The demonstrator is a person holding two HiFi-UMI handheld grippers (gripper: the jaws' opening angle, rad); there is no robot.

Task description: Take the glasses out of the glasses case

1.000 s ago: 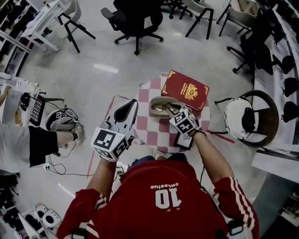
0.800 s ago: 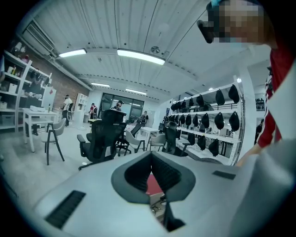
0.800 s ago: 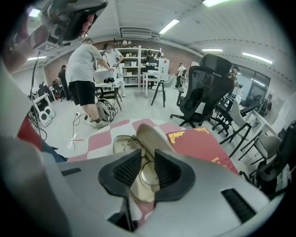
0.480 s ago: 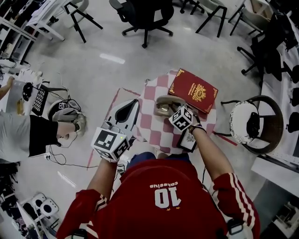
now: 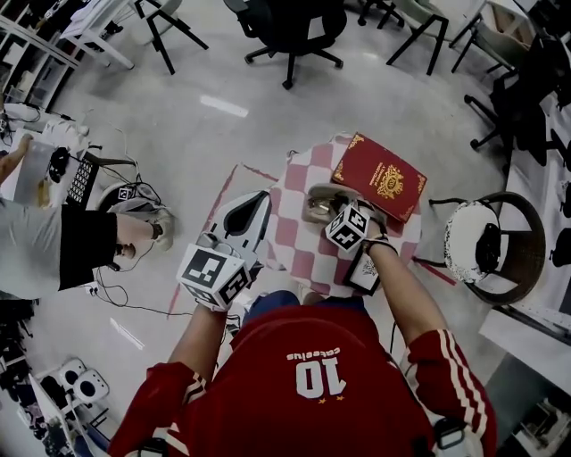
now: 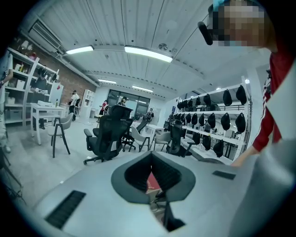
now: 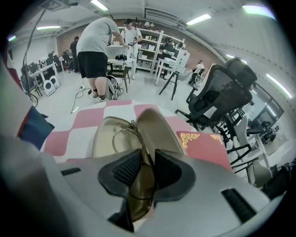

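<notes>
An open beige glasses case [image 5: 314, 198] lies on a small table with a red-and-white checked cloth [image 5: 299, 241]. In the right gripper view the case [image 7: 108, 139] shows its lid raised, and the thin-framed glasses [image 7: 141, 192] stand on edge in it. My right gripper [image 7: 147, 159] is shut on the glasses, one lens pinched between its ribbed pads; in the head view this gripper [image 5: 330, 210] reaches over the case. My left gripper [image 5: 254, 201] hovers at the table's left edge, shut and holding nothing, and its jaw tips [image 6: 151, 159] meet.
A red book [image 5: 379, 176] with gold trim lies just right of the case. A dark flat card [image 5: 363, 270] sits under my right wrist. A person in a grey shirt [image 5: 53, 245] stands at the left. Office chairs [image 5: 290, 27] and a round chair [image 5: 486, 236] surround the table.
My right gripper has moved a little closer over the case, hiding the glasses from the head view. The left gripper has stayed at the table's left edge.
</notes>
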